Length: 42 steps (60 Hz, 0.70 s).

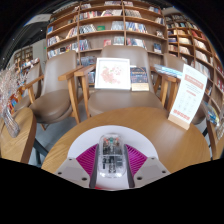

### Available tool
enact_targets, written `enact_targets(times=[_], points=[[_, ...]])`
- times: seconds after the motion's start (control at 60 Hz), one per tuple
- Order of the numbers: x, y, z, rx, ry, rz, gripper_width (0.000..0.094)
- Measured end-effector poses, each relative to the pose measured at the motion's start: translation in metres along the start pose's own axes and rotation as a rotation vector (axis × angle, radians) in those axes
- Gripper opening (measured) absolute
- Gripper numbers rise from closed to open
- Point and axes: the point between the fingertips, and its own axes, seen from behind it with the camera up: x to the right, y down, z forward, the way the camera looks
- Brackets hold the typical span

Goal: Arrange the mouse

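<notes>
Mouse: held between the pads of the gripper, above round table; placement outstanding.

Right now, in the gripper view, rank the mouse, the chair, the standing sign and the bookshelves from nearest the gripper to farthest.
1. White-grey mouse, between the fingers of the gripper.
2. Wooden armchair, straight ahead beyond the table.
3. White standing sign, right; close to the chair.
4. Bookshelves, back wall.

Library room: round wooden table at 6 o'clock, two padded chairs at 12, bookshelves lined the back wall, standing sign at 2.
</notes>
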Motion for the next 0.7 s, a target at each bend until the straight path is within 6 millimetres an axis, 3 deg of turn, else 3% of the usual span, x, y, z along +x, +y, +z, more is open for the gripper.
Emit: enact_targets(times=[0.15, 0.25, 0.317, 0.4, 0.517, 0.633, 0.7], points=[[-0.001, 0.004, 0.006, 0.000, 0.000, 0.021, 0.0515], [0.003, -0.001, -0.003, 0.012, 0.012, 0.024, 0.0859], [0.010, -0.010, -0.022, 0.033, 0.037, 0.032, 0.0845], [0.011, -0.022, -0.063, 0.062, 0.024, 0.034, 0.0848], [0.030, -0.026, -0.143, 0.111, 0.058, -0.009, 0.0848], [0.053, -0.010, -0.235, 0.151, 0.089, -0.034, 0.0853], [0.059, 0.010, -0.285, 0.168, 0.093, -0.041, 0.0854]])
